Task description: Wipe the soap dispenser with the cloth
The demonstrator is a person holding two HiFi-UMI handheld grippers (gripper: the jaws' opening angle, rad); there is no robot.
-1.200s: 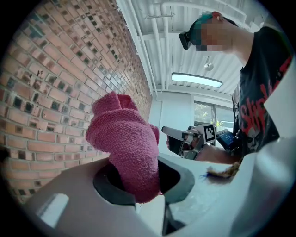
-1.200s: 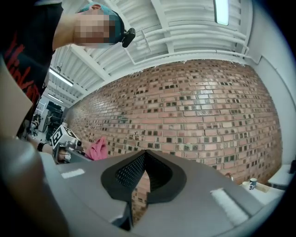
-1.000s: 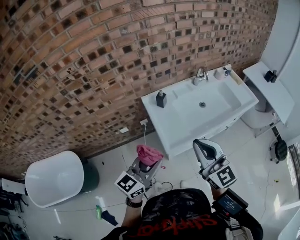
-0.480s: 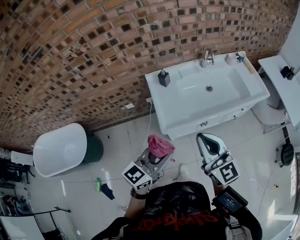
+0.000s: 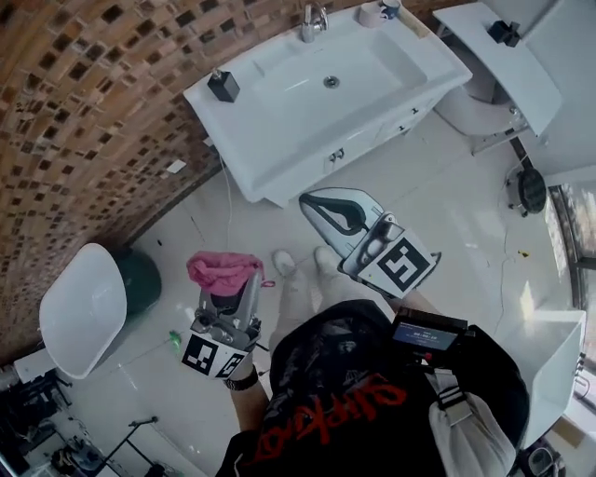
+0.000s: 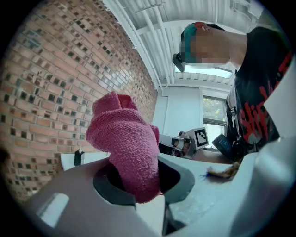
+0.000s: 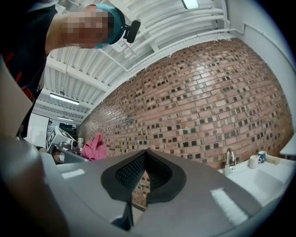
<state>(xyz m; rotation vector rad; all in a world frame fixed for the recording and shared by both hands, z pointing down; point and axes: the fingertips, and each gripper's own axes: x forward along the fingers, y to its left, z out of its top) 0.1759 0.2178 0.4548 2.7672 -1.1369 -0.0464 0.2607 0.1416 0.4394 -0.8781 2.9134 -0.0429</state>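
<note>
The soap dispenser (image 5: 223, 86), a small dark pump bottle, stands on the rear left corner of the white sink (image 5: 279, 177); it also shows small and far off as the dispenser (image 6: 77, 156) in the left gripper view. My left gripper (image 5: 229, 291) is shut on a bunched pink cloth (image 5: 223, 270), which bulges up out of the jaws as the cloth (image 6: 125, 152). It hangs over the floor, well short of the sink. My right gripper (image 5: 317, 207) is shut and holds nothing; its pads meet in the right gripper view (image 7: 145, 155). That view also shows the pink cloth (image 7: 94, 147) at the left.
A faucet (image 5: 312, 19) and a cup (image 5: 372, 13) sit at the sink's back edge. A white-lidded dark green bin (image 5: 79, 307) stands at the left by the brick wall (image 5: 84, 121). A white shelf (image 5: 507, 70) is at the top right. A shoe (image 5: 284, 264) is below the sink.
The head view has tipped down, so the sink slid to the top edge. Both grippers have sunk lower and drawn nearer the body. The cloth stays in the left jaws.
</note>
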